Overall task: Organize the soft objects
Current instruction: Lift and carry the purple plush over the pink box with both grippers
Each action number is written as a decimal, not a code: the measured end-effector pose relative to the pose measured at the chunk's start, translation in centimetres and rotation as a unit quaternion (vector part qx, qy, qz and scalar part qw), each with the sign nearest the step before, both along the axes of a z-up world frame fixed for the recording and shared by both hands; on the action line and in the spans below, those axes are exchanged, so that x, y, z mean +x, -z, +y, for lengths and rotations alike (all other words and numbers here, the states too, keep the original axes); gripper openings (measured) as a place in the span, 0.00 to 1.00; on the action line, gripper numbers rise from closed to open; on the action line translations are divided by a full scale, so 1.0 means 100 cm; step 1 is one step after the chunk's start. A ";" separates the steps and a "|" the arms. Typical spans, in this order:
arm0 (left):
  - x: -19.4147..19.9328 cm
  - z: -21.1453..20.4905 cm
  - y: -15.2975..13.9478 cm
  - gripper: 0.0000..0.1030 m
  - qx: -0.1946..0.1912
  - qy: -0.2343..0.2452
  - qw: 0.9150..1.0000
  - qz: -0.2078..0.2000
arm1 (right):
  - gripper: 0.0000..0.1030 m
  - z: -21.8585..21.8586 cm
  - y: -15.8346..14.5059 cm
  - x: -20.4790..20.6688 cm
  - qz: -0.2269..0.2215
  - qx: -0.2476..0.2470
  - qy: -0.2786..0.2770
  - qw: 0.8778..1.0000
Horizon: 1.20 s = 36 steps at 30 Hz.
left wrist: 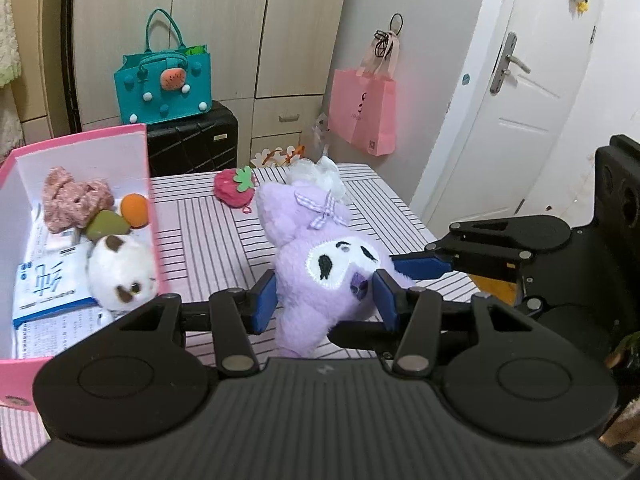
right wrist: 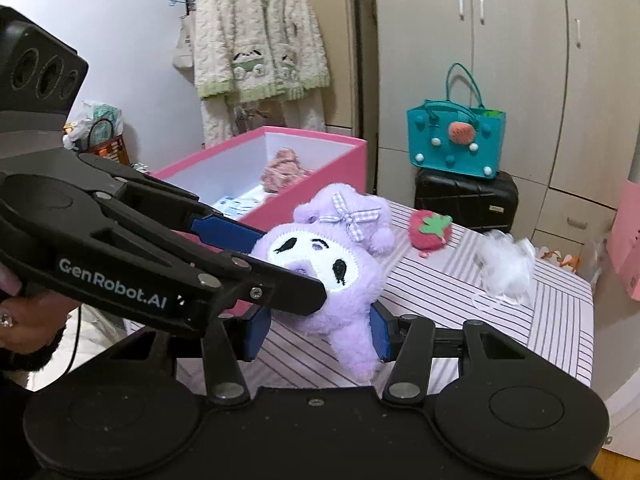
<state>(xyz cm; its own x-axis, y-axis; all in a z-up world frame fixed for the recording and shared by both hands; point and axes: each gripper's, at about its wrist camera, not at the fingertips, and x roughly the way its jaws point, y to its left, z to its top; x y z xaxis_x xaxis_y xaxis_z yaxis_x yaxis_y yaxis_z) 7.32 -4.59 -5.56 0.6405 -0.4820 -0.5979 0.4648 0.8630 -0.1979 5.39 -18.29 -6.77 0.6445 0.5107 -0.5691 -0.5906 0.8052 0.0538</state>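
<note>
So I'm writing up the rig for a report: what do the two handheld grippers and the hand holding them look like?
Both are matte black with round pivot discs, silver rivets and blue ribbed fingers. The left gripper carries white "GenRobot.AI" lettering and a trailing black cable. The hand wears a ring and a fuzzy black cuff. The right gripper looks alike.

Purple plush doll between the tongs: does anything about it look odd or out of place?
The purple plush doll with the checked bow is tilted, clamped by both the left tongs and the right tongs at once. It hangs above the striped table, not in the pink box.
</note>
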 end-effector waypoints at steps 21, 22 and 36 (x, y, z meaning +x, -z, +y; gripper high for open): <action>-0.001 0.107 -0.021 0.48 -0.040 -0.069 0.997 -0.019 | 0.55 0.089 -0.043 0.023 0.012 0.003 -0.073 0.997; 0.003 0.113 -0.020 0.48 -0.042 -0.077 0.996 -0.014 | 0.55 0.094 -0.042 0.028 0.016 0.005 -0.078 0.997; 0.080 0.181 0.013 0.49 -0.061 -0.157 0.984 0.060 | 0.54 0.172 -0.019 0.116 0.068 -0.044 -0.144 0.986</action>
<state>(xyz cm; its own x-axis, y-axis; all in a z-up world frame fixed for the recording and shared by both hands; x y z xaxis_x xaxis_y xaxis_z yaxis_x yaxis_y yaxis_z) 15.33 13.54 -6.83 0.6980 -0.3447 -0.6277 0.1460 0.9266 -0.3464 16.96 -1.08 -4.86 0.3946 0.6070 -0.6898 -0.7880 0.6097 0.0857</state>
